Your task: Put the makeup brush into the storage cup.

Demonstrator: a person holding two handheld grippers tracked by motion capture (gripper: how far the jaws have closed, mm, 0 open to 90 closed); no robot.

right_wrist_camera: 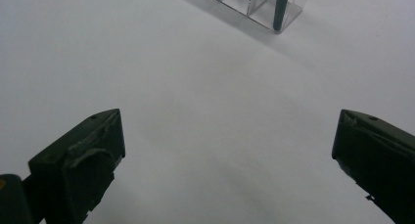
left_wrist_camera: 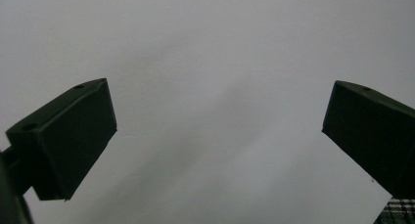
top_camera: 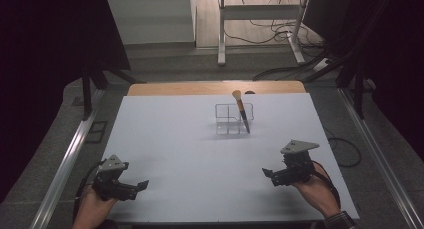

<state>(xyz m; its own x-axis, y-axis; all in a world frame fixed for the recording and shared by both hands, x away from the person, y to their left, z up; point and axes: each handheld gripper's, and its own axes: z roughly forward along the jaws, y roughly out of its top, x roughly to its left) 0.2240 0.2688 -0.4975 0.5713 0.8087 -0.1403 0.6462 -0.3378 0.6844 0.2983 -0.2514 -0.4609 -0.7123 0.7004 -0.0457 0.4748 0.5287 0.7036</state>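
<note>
Left gripper [top_camera: 142, 184]: near-left corner of the table [top_camera: 165, 139], held low over the white top. In the left gripper view [left_wrist_camera: 219, 131] the jaws stand spread wide, with bare white surface between them. Nothing held; contact with the table cannot be told.

Right gripper [top_camera: 267, 175]: near-right part of the table, tips turned toward the middle. In the right gripper view [right_wrist_camera: 227, 145] the jaws are likewise spread wide and empty, bare table between.

Brush [top_camera: 241, 110]: stands in the clear organizer [top_camera: 234, 120], which sits right of centre, on the far half of the table, well apart from both grippers. It is in the organizer's right-hand part, near corner as far as the high view shows. Long axis is steeply upright but tilted: dark handle end down at the near right, tan bristle head [top_camera: 236, 94] up, leaning far and slightly left, and rising above the rim.

Hidden or poor:
- Right gripper view cuts the organizer [right_wrist_camera: 254, 1] at the top edge; just its near base and the lower part of the dark handle [right_wrist_camera: 282, 9] are seen.
- Organizer walls are transparent and faint in the high view; the dividers look like a cross making four cells, but this is uncertain.
- Hands are cut off by the near edge of the high view; a plaid sleeve [left_wrist_camera: 399, 212] shows at the corner of the left gripper view
</note>
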